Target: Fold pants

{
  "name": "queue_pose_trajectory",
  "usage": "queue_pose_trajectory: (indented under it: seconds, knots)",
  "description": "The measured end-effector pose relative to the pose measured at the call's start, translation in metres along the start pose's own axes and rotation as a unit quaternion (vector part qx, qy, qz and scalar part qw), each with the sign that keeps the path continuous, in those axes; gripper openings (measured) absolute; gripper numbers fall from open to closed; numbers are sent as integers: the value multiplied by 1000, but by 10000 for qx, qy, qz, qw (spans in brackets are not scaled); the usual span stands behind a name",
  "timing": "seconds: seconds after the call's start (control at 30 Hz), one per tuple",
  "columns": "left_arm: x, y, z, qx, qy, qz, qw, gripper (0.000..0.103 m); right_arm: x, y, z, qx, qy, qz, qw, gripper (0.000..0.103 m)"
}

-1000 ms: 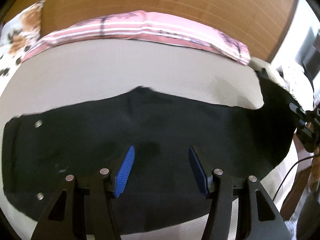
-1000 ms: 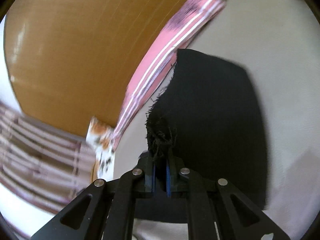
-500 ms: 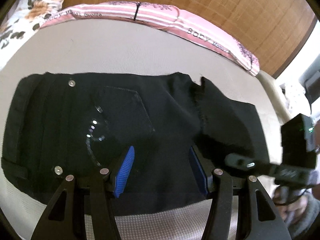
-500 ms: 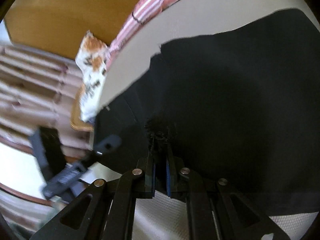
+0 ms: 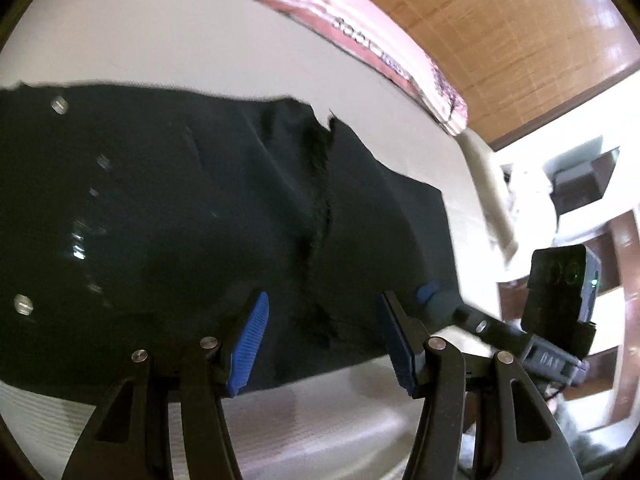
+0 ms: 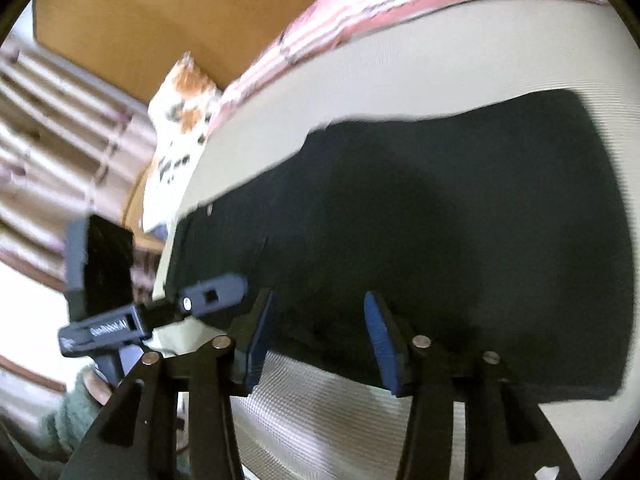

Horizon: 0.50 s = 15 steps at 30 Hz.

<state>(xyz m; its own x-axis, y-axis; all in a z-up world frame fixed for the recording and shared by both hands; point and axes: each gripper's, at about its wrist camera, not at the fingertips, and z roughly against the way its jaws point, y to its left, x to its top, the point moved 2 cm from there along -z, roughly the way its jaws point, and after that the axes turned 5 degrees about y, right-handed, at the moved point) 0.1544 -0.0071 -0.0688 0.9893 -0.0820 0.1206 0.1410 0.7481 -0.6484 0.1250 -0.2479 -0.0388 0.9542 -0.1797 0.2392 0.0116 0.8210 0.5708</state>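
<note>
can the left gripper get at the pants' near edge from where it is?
Probably yes. The left gripper is open, its fingers over the near edge of the pants, which lie flat on the bed. Nothing sits between them; the right gripper, also open, is off to the side.

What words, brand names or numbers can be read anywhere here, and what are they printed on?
Pink striped cloth: dark lettering, too blurred and tilted to read.
Right gripper body, left wrist view: pale lettering, too blurred to read.
Left gripper body, right wrist view: white lettering, too blurred to read.
Black pants: no text visible.
</note>
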Motion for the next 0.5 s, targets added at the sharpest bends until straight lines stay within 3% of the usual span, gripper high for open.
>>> queue_pose_trajectory:
  seconds: [0.17, 0.3, 0.5]
  knots:
    - [1, 4, -21, -280, 544, 470, 9970, 57, -5, -27, 28, -36, -404, -492, 9980, 48]
    - [2, 7, -33, -249, 732, 663, 9948, 55, -8, -40, 31, 3, -508, -785, 9956, 48]
    - [3, 7, -45, -551, 949, 968, 9892, 52, -11, -50, 29, 70, -534, -969, 9938, 48]
